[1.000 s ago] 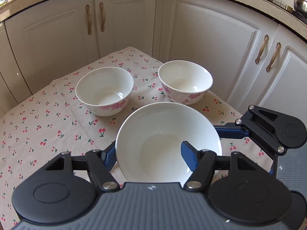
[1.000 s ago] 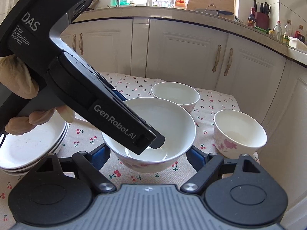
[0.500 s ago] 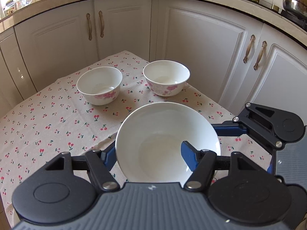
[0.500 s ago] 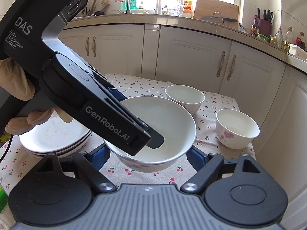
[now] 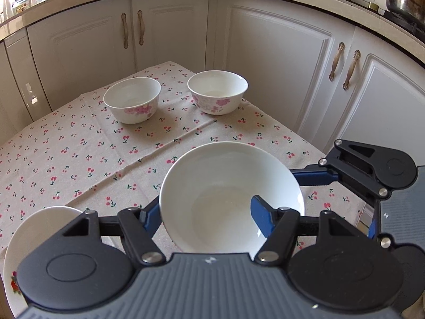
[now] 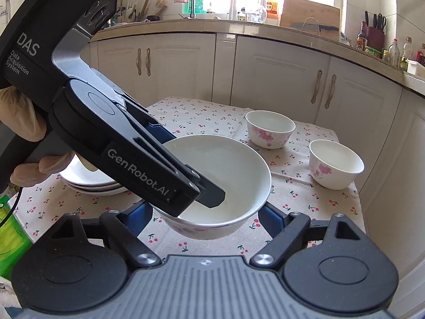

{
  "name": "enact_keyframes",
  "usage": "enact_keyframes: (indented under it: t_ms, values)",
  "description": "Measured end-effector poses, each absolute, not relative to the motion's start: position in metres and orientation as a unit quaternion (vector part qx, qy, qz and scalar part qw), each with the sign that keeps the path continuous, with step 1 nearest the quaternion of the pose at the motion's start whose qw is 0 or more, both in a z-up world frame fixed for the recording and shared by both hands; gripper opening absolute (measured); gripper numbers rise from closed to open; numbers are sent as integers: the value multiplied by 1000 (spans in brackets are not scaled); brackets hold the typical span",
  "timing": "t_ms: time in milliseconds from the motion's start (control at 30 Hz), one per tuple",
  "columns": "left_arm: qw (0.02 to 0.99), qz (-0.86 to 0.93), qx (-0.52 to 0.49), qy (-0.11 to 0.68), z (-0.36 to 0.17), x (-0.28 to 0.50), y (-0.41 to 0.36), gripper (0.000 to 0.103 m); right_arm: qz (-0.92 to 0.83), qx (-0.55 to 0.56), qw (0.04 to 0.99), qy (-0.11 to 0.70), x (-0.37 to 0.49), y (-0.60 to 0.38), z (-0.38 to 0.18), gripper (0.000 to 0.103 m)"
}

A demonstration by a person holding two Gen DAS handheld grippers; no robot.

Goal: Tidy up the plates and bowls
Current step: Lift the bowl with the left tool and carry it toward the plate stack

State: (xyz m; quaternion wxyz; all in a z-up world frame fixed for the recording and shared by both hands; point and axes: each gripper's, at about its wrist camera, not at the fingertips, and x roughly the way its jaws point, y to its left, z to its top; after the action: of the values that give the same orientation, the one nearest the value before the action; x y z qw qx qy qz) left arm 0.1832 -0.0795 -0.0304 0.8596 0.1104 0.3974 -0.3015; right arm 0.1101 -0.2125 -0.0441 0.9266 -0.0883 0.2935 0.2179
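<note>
A large white bowl (image 5: 228, 186) hangs above the cherry-print tablecloth (image 5: 79, 159), held by both grippers. My left gripper (image 5: 207, 218) is shut on its near wall, one blue finger (image 5: 261, 218) inside and the other outside. In the right wrist view the same bowl (image 6: 233, 164) sits between the fingers of my right gripper (image 6: 205, 219), whose pads press on its two sides; the left gripper (image 6: 212, 195) reaches into it from the left. Two small flowered bowls (image 5: 131, 99) (image 5: 217, 91) stand at the far end of the table.
A stack of white plates (image 6: 90, 183) lies at the left, behind a gloved hand (image 6: 24, 130); one plate's rim (image 5: 34, 236) shows at the lower left of the left wrist view. White cabinets (image 5: 279, 74) close in behind and to the right. A green packet (image 6: 10, 234) lies at the left edge.
Both grippers have drawn back together with the large bowl, away from the two small bowls, which now look farther off. The plates have come into the left wrist view.
</note>
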Motion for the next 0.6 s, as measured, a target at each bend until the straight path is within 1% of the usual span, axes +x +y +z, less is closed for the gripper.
enact_keyframes:
  t_ms: [600]
  values:
    - [845, -301, 98, 430, -57, 170, -71, 68, 241, -94, 908, 330, 98, -209, -60, 90]
